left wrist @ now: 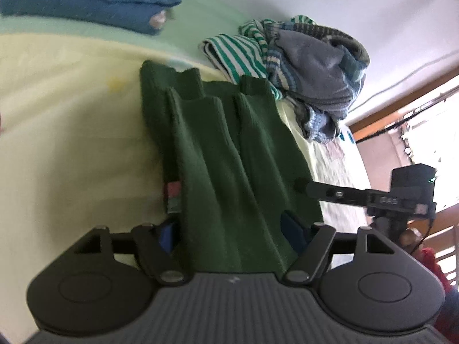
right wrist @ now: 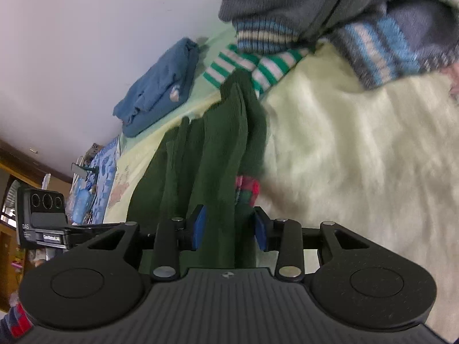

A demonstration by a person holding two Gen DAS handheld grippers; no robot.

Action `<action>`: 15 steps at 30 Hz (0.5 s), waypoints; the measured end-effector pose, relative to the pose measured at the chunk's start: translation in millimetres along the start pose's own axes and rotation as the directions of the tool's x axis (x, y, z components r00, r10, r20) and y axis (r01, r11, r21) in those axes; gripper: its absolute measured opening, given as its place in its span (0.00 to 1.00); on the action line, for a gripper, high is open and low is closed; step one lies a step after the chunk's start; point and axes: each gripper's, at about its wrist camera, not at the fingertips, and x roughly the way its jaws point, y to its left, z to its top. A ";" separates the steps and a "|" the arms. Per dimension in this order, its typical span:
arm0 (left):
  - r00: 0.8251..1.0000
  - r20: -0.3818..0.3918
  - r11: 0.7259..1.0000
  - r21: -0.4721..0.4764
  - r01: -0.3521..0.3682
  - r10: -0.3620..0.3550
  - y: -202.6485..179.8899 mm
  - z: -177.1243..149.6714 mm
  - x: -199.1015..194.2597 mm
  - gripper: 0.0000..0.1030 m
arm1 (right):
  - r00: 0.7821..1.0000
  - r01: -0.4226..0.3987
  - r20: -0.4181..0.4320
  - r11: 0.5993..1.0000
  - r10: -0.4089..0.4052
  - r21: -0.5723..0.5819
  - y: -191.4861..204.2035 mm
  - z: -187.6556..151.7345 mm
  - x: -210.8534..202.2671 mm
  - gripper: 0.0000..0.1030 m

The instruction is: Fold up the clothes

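Stretching lengthwise away from both cameras, the green garment (left wrist: 229,154) is clamped in each hand-held gripper.

Green sweater (left wrist: 229,154) – green-white striped top (left wrist: 232,54).

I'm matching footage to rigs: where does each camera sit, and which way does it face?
Left wrist: on the left gripper, looking down its fingers along the green garment; the right gripper enters at right.
Right wrist: on the right gripper, facing the same garment; a sleeve shows bottom left.
Shared: green garment, blue folded pile, striped heap, bed.
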 end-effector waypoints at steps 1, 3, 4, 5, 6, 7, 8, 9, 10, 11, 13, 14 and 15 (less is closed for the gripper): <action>1.000 0.001 1.000 0.006 -0.003 0.003 -0.5 -0.7 -0.3 0.72 | 1.000 0.013 0.011 1.000 -0.012 -0.020 0.7 0.5 -3.5 0.38; 1.000 0.005 1.000 -0.003 0.005 -0.005 2.1 -3.2 -1.9 0.72 | 0.998 0.051 0.045 0.997 -0.048 -0.066 2.2 2.1 -9.7 0.39; 1.000 0.009 1.000 -0.003 0.006 -0.006 3.3 -4.5 -2.8 0.72 | 0.998 0.037 0.043 0.997 -0.034 -0.071 0.2 5.4 -8.1 0.40; 1.000 0.013 1.000 -0.002 0.006 -0.006 4.4 -5.8 -3.7 0.72 | 0.999 0.011 0.034 0.998 -0.008 -0.069 -2.9 9.7 -4.5 0.40; 1.000 0.017 1.000 -0.014 0.010 -0.009 6.1 -5.1 -3.8 0.72 | 1.000 0.000 0.024 0.998 0.001 -0.056 -6.5 14.5 1.1 0.40; 1.000 0.018 0.999 -0.043 0.014 -0.014 8.3 -2.9 -3.6 0.72 | 1.000 0.013 0.024 0.999 -0.012 -0.047 -8.9 18.8 6.8 0.40; 1.000 0.014 0.998 -0.060 0.017 -0.016 10.1 -0.2 -3.0 0.72 | 0.999 0.020 0.031 0.999 -0.018 -0.046 -10.7 22.1 11.3 0.40; 1.000 0.010 0.998 -0.061 0.013 -0.012 9.6 2.2 -2.0 0.70 | 0.999 0.020 0.039 0.999 -0.018 -0.048 -12.6 25.0 15.2 0.40; 1.000 0.007 0.999 -0.053 0.002 -0.001 8.0 4.2 -1.3 0.70 | 0.999 0.003 0.041 0.999 -0.002 -0.037 -15.6 27.8 18.5 0.40; 1.000 0.004 0.999 -0.049 -0.003 0.003 6.4 4.9 -1.0 0.70 | 0.999 -0.021 0.040 1.000 0.021 -0.019 -18.9 30.4 21.5 0.40; 1.000 0.006 1.000 -0.016 -0.004 0.004 -0.1 2.3 -4.0 0.70 | 0.998 -0.044 0.037 0.999 0.045 -0.012 -20.6 35.3 26.2 0.38; 1.000 0.009 1.000 0.007 -0.007 0.006 -4.2 0.2 -6.2 0.71 | 0.998 -0.048 0.030 0.998 0.049 -0.027 -19.3 37.3 28.1 0.35; 1.000 0.011 0.999 0.023 -0.023 0.023 -6.2 -1.7 -7.2 0.71 | 0.998 -0.056 0.026 0.997 0.057 -0.047 -16.7 38.1 27.8 0.14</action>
